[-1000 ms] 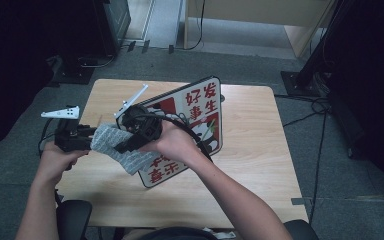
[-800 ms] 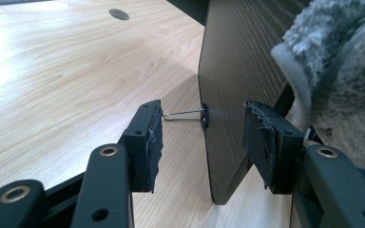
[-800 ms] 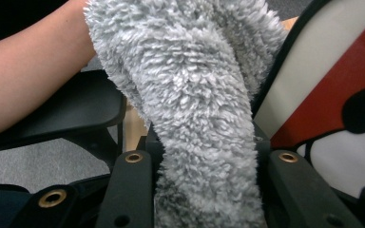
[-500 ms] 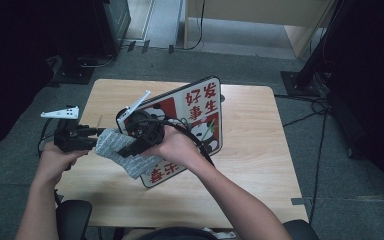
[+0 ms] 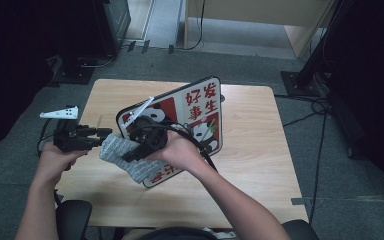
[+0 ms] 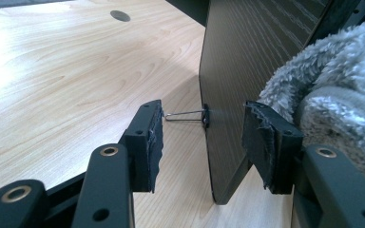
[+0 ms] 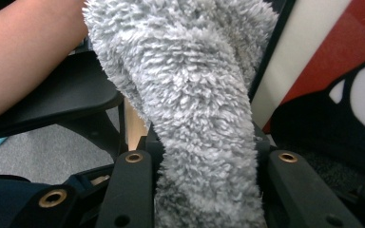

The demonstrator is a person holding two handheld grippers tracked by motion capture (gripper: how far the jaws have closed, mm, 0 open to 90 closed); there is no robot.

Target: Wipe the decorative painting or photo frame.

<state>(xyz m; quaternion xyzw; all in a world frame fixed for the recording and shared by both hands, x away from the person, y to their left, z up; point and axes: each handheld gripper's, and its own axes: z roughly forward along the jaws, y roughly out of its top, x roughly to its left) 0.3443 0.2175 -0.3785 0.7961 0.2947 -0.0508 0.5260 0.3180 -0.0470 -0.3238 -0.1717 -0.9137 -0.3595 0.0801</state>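
Observation:
A sign board with red characters and a panda picture stands tilted on the wooden table. My left gripper straddles its lower left edge. One pad lies against the board's dark back, the other touches a wire loop sticking out from it. My right gripper is shut on a fluffy grey cloth held against the board's face near that edge. The cloth fills the gap between the right jaws, with the board's red and white face behind it.
A round hole is cut in the tabletop far from the board. A black chair stands at the person's left. Cables and stand feet lie on the grey floor to the right. The table's right half is bare wood.
The right gripper with the cloth has shifted slightly down the board's face toward the person. The left gripper and the board have kept still.

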